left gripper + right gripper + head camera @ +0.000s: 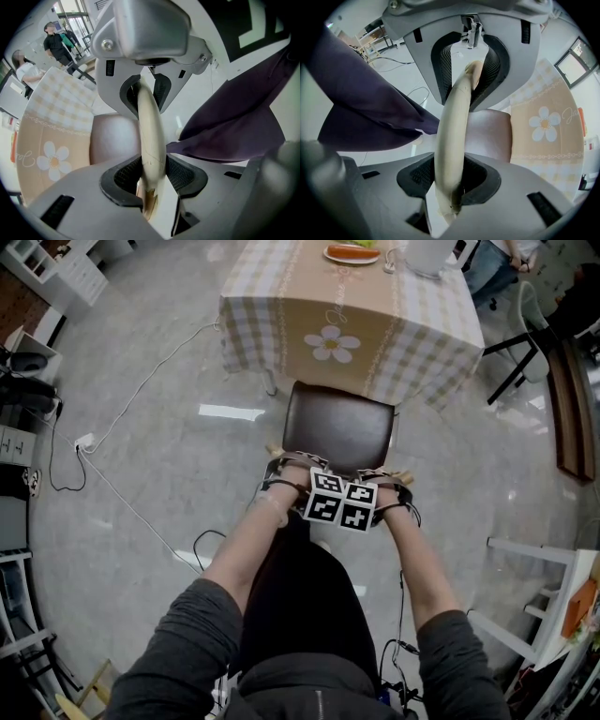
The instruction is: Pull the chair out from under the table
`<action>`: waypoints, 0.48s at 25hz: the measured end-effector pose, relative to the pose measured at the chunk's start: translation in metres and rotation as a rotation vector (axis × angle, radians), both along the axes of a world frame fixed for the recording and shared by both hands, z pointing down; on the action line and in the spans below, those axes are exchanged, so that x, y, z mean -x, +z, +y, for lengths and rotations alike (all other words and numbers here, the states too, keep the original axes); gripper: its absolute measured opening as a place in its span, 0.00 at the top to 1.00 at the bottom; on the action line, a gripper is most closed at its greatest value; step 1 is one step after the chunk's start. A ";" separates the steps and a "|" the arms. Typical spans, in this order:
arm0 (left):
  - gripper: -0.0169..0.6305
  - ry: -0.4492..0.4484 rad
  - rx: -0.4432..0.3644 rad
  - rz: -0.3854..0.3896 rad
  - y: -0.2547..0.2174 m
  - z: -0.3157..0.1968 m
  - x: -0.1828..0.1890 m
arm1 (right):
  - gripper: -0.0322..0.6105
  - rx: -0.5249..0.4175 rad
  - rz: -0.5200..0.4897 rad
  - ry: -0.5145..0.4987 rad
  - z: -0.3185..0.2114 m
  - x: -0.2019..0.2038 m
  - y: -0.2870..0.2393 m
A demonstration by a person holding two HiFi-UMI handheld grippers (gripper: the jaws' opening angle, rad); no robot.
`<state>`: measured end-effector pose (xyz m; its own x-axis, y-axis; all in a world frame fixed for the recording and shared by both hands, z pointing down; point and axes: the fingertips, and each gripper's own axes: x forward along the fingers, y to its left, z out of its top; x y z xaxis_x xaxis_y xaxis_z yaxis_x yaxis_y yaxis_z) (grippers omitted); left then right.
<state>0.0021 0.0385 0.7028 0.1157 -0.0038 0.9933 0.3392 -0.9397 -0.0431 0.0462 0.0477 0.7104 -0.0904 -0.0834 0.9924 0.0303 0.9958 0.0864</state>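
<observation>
Brown padded chair [339,426] is seen just in front of person, on grey floor [169,446]. Seat lies mostly clear of checked-cloth surface [272,306], far edge at cloth hem. Pale wooden back rail [151,136] is clamped by left claw [292,465], pads pressed on both sides. Same rail [451,140] is clamped by right claw [386,476], just beside left. Both claws are pointed down over chair's near edge, marker cubes side by side.
</observation>
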 end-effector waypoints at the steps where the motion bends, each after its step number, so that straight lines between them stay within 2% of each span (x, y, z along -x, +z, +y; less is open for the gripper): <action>1: 0.72 0.000 0.000 -0.001 0.000 0.003 0.000 | 0.74 0.000 0.000 0.000 0.003 0.000 0.000; 12: 0.72 0.008 -0.011 -0.003 -0.001 0.034 0.002 | 0.74 -0.007 -0.003 0.005 0.034 0.002 -0.001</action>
